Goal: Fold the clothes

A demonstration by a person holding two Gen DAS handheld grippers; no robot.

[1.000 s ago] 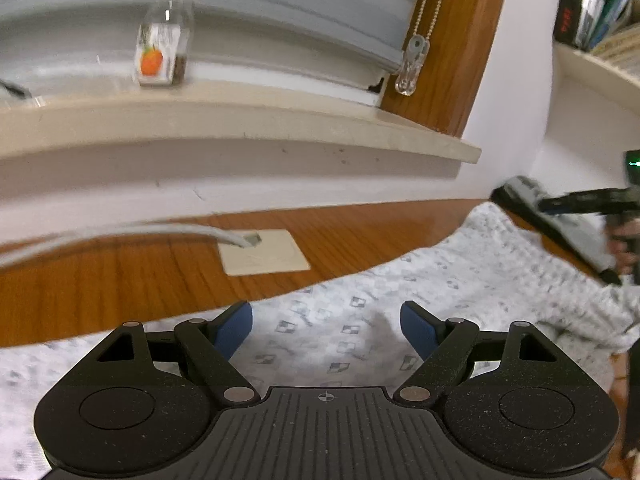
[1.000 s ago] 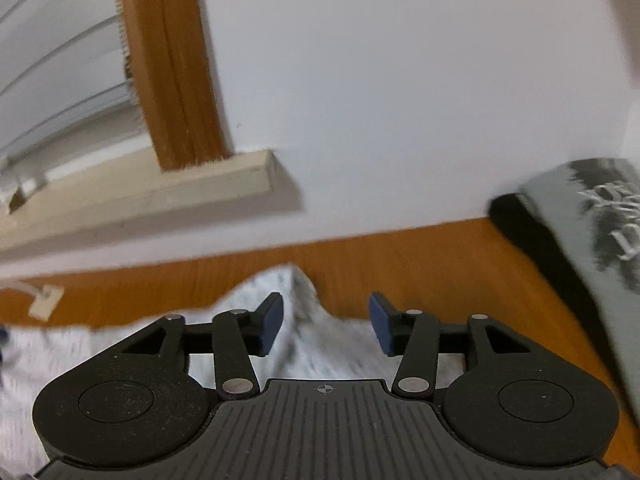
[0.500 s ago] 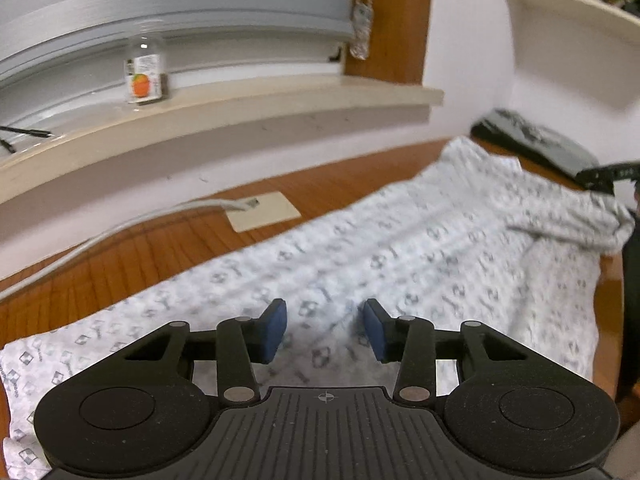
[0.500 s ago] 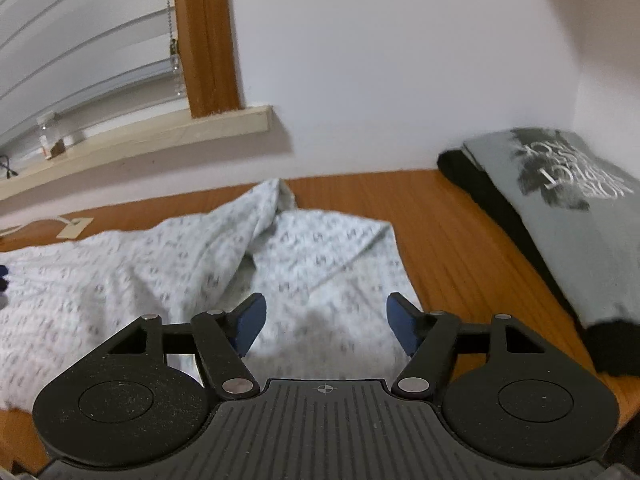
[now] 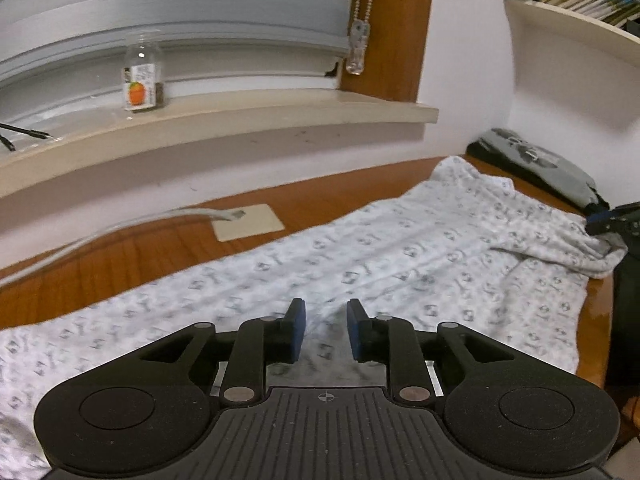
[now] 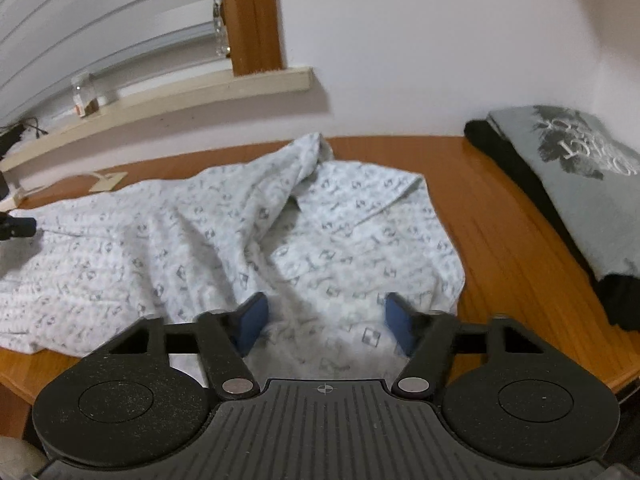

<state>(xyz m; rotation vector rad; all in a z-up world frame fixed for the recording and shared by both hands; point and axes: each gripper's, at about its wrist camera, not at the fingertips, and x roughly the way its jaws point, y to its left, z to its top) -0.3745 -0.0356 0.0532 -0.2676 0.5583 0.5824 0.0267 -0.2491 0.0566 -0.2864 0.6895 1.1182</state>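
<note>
A white garment point(image 5: 400, 248) with a small grey print lies spread across the wooden table point(image 5: 100, 264), rumpled at its right end point(image 6: 312, 184). My left gripper point(image 5: 326, 328) hovers low over the garment's near middle. Its blue pads point(image 5: 298, 330) stand a narrow gap apart, with cloth showing between them and nothing pinched. My right gripper point(image 6: 325, 320) is wide open just above the garment's near right part. In the left wrist view the right gripper point(image 5: 608, 218) shows at the garment's right edge. The right wrist view catches the left gripper point(image 6: 16, 226) at the far left.
A folded grey printed shirt point(image 6: 580, 168) lies on black clothes at the table's right end. A beige plate point(image 5: 248, 222) with a white cable sits by the wall. A small jar point(image 5: 140, 84) stands on the windowsill. The table's front edge point(image 6: 600, 376) is close on the right.
Both grippers have drawn back from the wall and dropped low over the garment. The left jaws have narrowed markedly; the right jaws have spread wider.
</note>
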